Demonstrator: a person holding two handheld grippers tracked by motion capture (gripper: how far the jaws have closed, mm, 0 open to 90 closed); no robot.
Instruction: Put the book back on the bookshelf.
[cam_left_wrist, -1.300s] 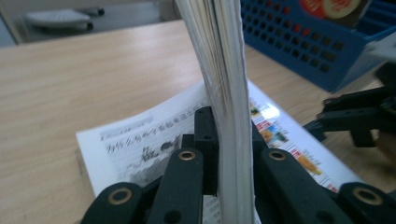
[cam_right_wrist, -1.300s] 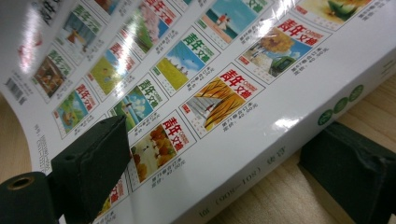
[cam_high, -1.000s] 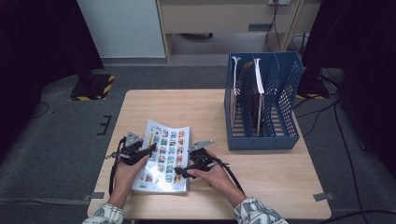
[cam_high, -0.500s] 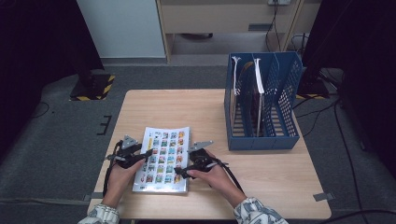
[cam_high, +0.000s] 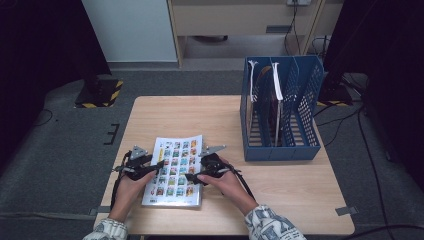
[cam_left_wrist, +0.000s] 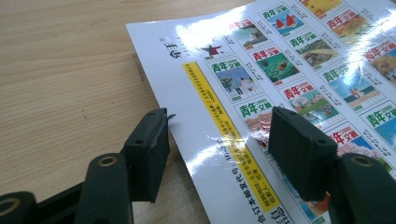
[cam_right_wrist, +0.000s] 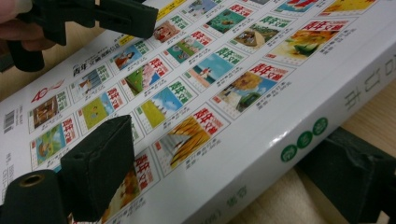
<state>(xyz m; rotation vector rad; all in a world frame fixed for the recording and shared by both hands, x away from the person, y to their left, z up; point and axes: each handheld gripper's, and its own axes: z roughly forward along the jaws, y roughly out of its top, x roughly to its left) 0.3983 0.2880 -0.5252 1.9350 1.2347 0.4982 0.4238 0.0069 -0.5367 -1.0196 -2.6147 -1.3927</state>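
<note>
Since before, the book (cam_high: 174, 170) lies flat; left gripper (cam_high: 152, 169) has just been opening, spread over its edge; right gripper (cam_high: 192, 176) pinches its spine.

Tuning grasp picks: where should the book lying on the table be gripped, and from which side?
Grip the book at its spine edge, coming in level from its right side, as the right gripper does: it lies flat, so only the edges let one jaw go over the cover and one under.
</note>
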